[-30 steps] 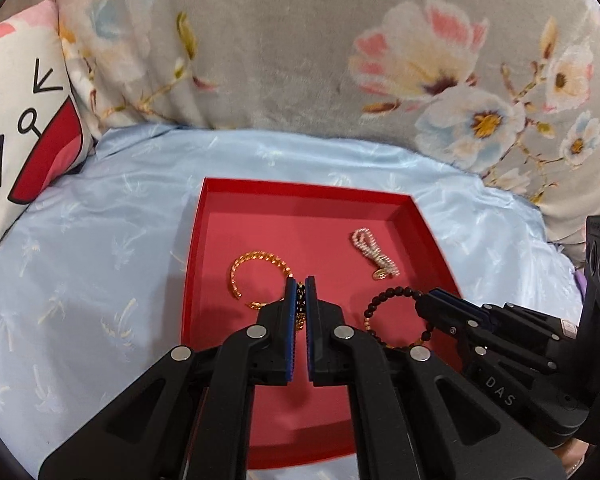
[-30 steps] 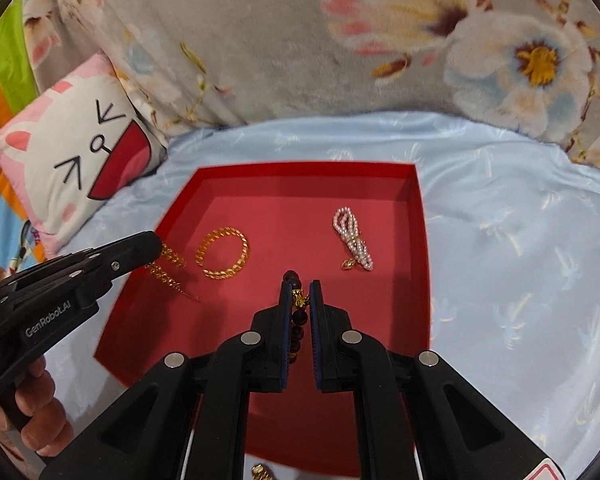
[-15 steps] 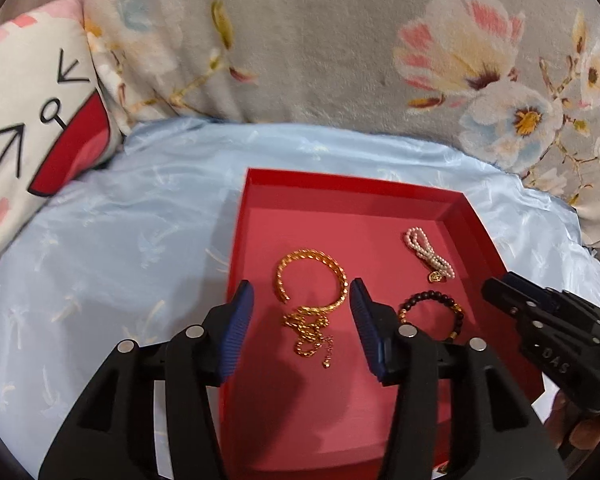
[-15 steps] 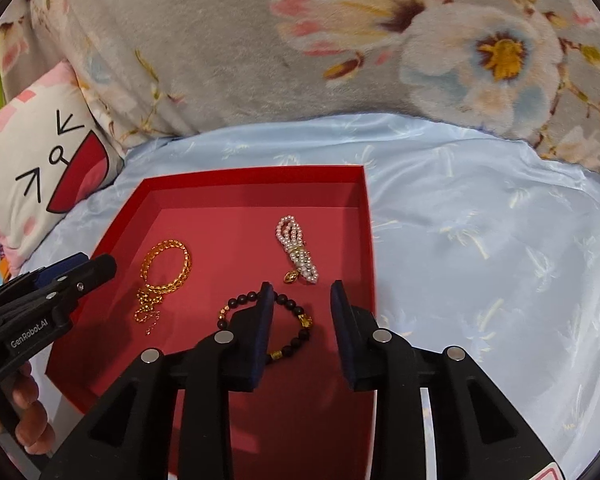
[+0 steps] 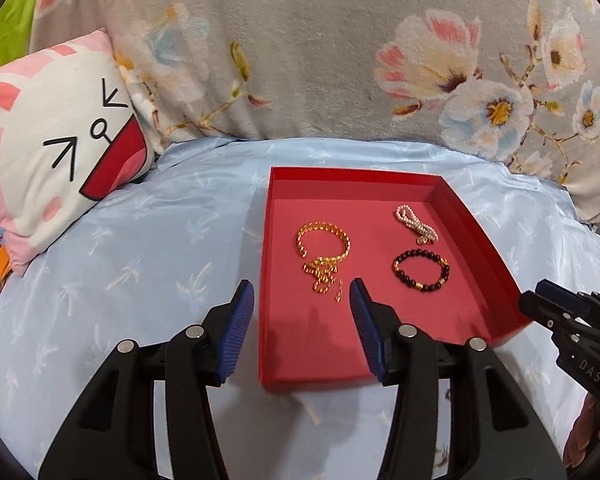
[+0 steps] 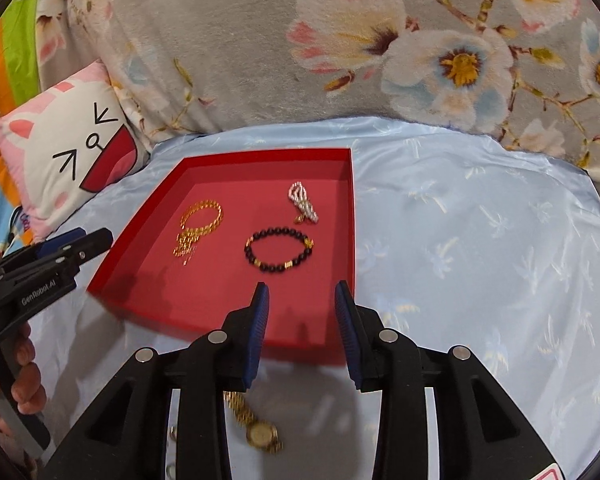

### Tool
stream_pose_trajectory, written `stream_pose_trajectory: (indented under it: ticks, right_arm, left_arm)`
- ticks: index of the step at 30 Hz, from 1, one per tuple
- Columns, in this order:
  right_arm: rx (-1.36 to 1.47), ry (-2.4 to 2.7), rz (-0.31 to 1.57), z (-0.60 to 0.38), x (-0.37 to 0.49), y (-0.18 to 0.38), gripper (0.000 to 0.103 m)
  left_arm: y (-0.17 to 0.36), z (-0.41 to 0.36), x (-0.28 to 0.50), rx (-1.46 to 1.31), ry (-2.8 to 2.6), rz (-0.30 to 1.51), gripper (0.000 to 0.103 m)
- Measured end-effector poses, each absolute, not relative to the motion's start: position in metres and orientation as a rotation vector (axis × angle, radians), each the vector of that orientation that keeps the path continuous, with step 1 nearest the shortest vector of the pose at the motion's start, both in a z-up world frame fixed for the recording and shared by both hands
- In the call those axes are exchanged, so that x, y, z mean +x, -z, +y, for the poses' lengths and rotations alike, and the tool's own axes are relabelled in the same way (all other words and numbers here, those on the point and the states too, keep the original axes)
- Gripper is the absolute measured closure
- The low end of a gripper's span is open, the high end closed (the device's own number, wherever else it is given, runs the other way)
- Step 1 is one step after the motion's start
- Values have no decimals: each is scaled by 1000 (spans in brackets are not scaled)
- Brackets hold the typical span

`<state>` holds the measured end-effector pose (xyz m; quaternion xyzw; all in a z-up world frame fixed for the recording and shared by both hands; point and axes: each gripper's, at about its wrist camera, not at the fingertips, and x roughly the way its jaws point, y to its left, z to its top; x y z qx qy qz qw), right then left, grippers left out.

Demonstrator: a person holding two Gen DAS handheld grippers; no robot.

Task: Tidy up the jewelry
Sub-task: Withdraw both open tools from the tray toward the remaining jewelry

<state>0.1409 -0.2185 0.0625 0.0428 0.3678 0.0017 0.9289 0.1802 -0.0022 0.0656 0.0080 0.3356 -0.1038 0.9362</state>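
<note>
Having pulled back from the red tray [image 5: 476, 236], the left gripper [image 5: 302, 300] and right gripper [image 6: 299, 298] now hover released, no longer clenched. Inside lie the gold chain [image 5: 324, 278], gold bangle [image 5: 323, 236], black bead bracelet [image 6: 278, 249] and pearl strand [image 6: 302, 202]. Readable lettering: "GenRobot.AI", "DAS". A gold watch [image 6: 260, 432] rests on the blue bedsheet [image 6: 480, 240].

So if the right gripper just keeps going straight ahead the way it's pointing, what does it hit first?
Probably the black bead bracelet in the red tray, ahead of the open right gripper; depth is uncertain.
</note>
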Motion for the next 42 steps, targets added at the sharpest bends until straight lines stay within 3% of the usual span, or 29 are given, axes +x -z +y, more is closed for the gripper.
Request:
stream_pose_trajectory:
  ticks: [18,42]
  right_arm:
    - [131,11,811,-224,71,-29,69]
    - [101,-52,875,-206,72,-7,69]
  left_arm:
    - [-44,18,117,2,186,724,55]
    - [-16,21,91,-20,197,778,49]
